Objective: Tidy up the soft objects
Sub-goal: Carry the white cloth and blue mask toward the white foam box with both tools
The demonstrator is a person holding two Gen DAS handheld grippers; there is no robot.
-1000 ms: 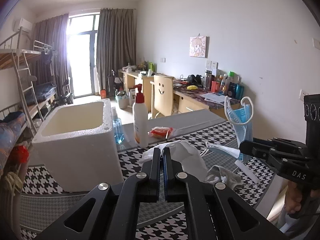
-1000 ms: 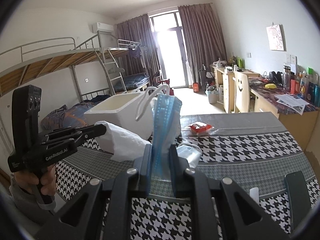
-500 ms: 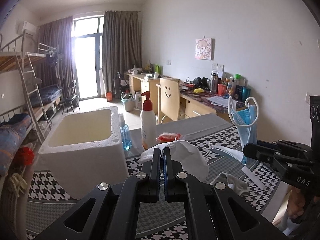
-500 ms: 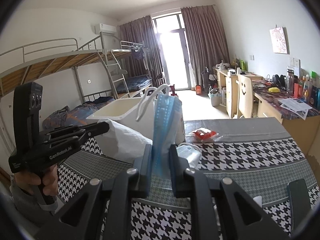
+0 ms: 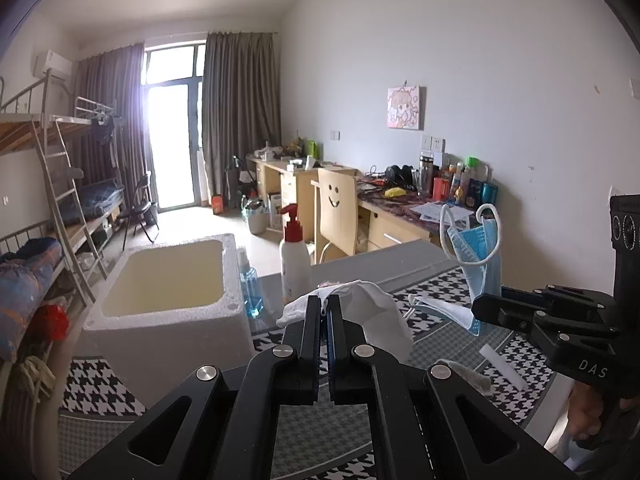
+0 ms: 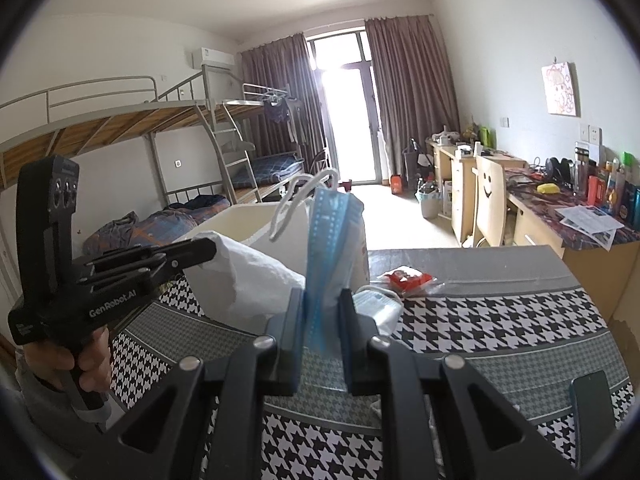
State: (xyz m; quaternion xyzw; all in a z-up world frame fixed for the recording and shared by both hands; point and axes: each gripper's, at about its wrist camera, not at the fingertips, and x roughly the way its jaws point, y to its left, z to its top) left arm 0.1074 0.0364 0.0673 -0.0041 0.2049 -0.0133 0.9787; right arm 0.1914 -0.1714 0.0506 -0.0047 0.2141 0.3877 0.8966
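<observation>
Both claws are lifted above the houndstooth bench (image 6: 500,320). The left claw (image 5: 324,308) pinches a white cloth (image 5: 376,316); the right claw (image 6: 322,300) pinches a blue face mask (image 6: 332,236), likely bound for the empty foam box (image 5: 168,280) just beside them.

Both grippers matte black, silver screw heads on linkages — left gripper (image 5: 325,312) marked "GenRobot.AI", right gripper (image 6: 322,312) marked "DAS". Grey sleeve (image 6: 28,380) on left hand (image 6: 68,364).

Daylight floods from the balcony door (image 5: 172,140) (blown out, hazy glare), with fisheye bending and dark corners.
</observation>
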